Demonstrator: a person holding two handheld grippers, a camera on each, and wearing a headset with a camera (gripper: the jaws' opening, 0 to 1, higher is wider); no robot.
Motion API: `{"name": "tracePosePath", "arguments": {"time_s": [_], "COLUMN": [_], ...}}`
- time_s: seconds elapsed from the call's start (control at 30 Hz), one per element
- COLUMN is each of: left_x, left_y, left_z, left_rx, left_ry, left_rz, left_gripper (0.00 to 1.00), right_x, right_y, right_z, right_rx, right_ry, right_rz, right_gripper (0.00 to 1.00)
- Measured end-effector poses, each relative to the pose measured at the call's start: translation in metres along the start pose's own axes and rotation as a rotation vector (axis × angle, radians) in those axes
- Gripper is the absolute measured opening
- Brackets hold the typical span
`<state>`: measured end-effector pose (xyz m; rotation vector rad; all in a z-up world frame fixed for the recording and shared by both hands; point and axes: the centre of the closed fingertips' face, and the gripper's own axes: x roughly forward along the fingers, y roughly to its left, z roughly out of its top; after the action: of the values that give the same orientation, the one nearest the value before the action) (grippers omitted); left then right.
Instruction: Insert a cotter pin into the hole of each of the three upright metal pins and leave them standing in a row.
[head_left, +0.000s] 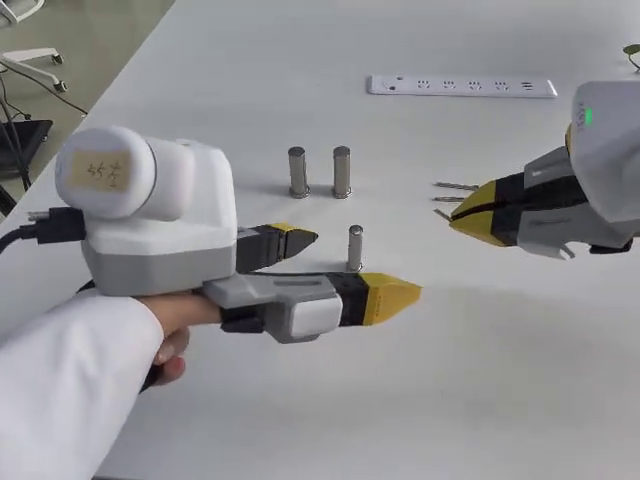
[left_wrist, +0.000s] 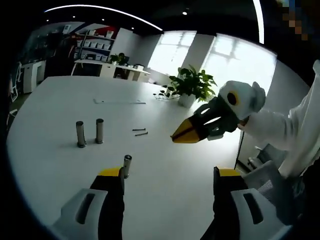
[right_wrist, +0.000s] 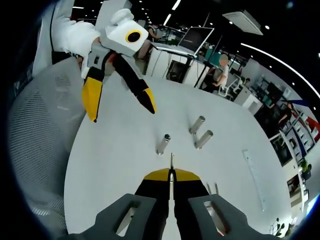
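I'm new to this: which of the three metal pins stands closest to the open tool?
The lone metal pin, apart from the other two pins behind it, right beside the left gripper.

I am counting three metal pins standing in the head view: the left pin (head_left: 297, 172) and the right pin (head_left: 342, 172) paired just above centre, the lone pin (head_left: 355, 248) below them. I am seeing three cotter pins: the upper cotter pin (head_left: 457, 186) and the lower cotter pin (head_left: 452, 199) lying right of centre, and the held cotter pin (right_wrist: 171, 162) pinched in the right gripper (right_wrist: 171, 173). I am working two grippers, the left gripper (left_wrist: 169, 174) being the other. One power strip (head_left: 460, 87) is lying along the top.
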<state>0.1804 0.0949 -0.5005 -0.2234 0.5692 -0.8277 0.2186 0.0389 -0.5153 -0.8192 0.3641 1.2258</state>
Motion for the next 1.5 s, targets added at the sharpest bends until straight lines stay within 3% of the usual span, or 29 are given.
{"name": "tracePosePath", "arguments": {"time_s": [0.13,0.5,0.6,0.77,1.07,1.2,1.5], "left_x": [0.008,0.02,0.022,0.025,0.026,0.025,0.025], "left_y": [-0.003,-0.015,-0.016,-0.015,-0.017,-0.012,-0.017], "left_z": [0.005,0.013,0.012,0.009,0.006,0.005,0.006], "left_rx": [-0.055,-0.151,-0.18,-0.185,-0.217,-0.214,-0.227], "left_ry": [0.004,-0.012,-0.005,0.008,0.022,0.019,0.021], "left_rz": [-0.022,-0.083,-0.094,-0.08,-0.089,-0.071,-0.095], "left_gripper": [0.69,0.36,0.32,0.29,0.11,0.07,0.04], "right_x": [0.0,-0.001,-0.002,-0.001,0.001,0.001,-0.001], "right_y": [0.008,0.027,0.028,0.028,0.03,0.029,0.03], "right_z": [0.008,0.017,0.02,0.022,0.028,0.029,0.032], "right_rx": [-0.044,-0.116,-0.119,-0.126,-0.145,-0.156,-0.182], "right_ry": [-0.018,-0.028,-0.035,-0.05,-0.059,-0.062,-0.058], "right_rz": [-0.003,0.006,0.007,0.01,0.019,0.019,0.018], "right_gripper": [0.0,0.0,0.0,0.0,0.0,0.0,0.0]}}
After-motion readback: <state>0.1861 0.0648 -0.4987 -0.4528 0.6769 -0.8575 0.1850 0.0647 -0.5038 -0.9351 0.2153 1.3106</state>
